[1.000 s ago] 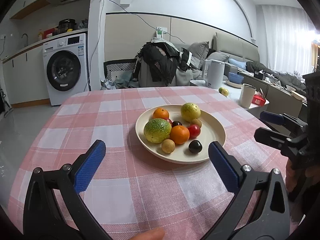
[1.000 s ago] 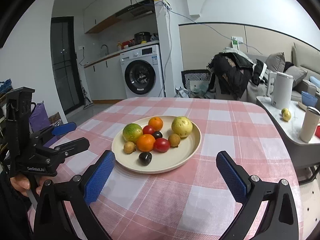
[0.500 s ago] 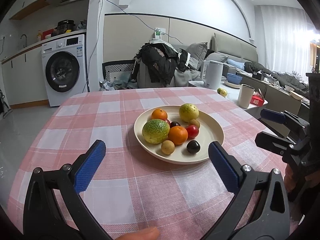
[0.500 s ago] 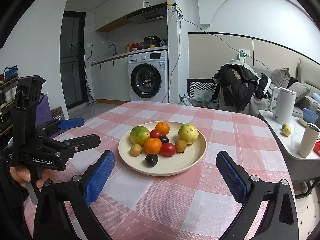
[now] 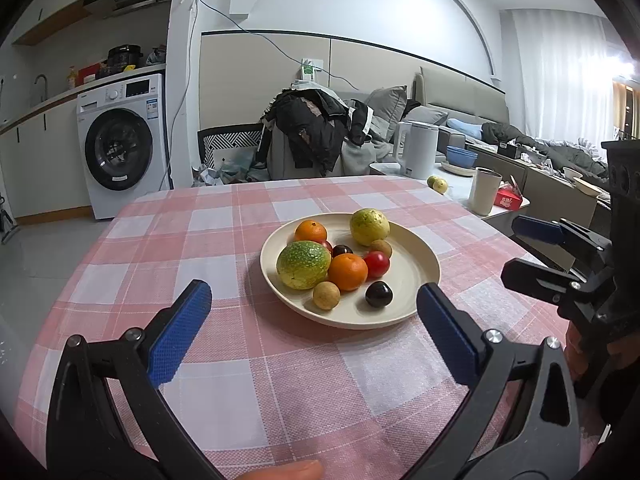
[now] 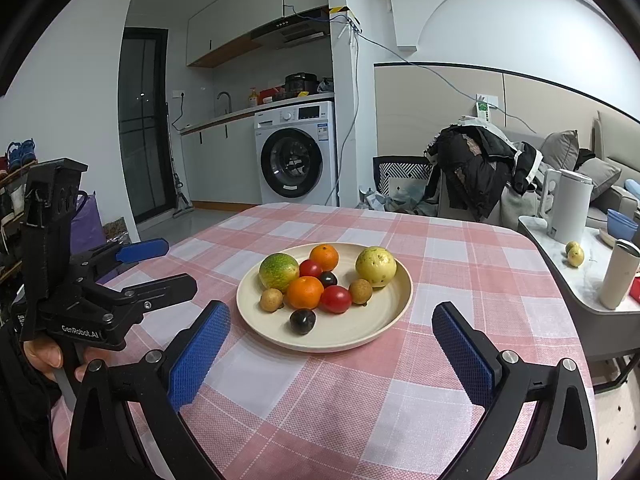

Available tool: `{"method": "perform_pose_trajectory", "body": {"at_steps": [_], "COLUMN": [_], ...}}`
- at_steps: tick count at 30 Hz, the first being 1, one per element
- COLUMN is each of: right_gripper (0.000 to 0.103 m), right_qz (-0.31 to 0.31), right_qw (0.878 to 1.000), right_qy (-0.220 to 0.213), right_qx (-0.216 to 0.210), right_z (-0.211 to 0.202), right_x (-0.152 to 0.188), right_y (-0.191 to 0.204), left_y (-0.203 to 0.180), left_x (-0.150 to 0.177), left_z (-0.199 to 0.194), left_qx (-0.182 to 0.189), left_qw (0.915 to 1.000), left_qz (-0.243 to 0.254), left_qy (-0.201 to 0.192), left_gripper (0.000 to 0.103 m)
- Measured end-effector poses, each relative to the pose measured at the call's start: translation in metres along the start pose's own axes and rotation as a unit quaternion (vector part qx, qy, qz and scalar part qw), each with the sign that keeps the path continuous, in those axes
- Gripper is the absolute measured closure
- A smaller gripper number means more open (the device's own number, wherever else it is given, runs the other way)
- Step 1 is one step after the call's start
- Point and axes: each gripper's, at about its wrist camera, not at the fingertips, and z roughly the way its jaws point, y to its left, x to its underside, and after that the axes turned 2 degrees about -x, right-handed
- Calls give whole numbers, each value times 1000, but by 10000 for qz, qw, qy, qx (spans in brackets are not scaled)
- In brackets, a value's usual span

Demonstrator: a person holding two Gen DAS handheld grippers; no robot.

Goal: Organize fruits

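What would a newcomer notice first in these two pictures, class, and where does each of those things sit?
First, the cream plate heaped with bright fruit at the middle of the pink checked tablecloth: a green fruit and a yellow fruit are the largest pieces. Next, the blue-padded fingers of the open right gripper and left gripper, both short of the plate. Behind stands a white washing machine.
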Motion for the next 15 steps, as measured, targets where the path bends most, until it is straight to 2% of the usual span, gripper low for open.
{"method": "perform_pose_trajectory", "body": {"at_steps": [15], "right_gripper": [0], "right_qz": [2], "right_qw": [10000], "right_qy": [1], "right_qx": [-1], "right_z": [0], "right_x": [0], "right_y": [-1], "left_y": [-2], "left_x": [1], "left_z": [0], "left_qx": [16], "left_qw": [10000], "left_qz": [42], "left_qy": [-7], "left_gripper": [1]}}
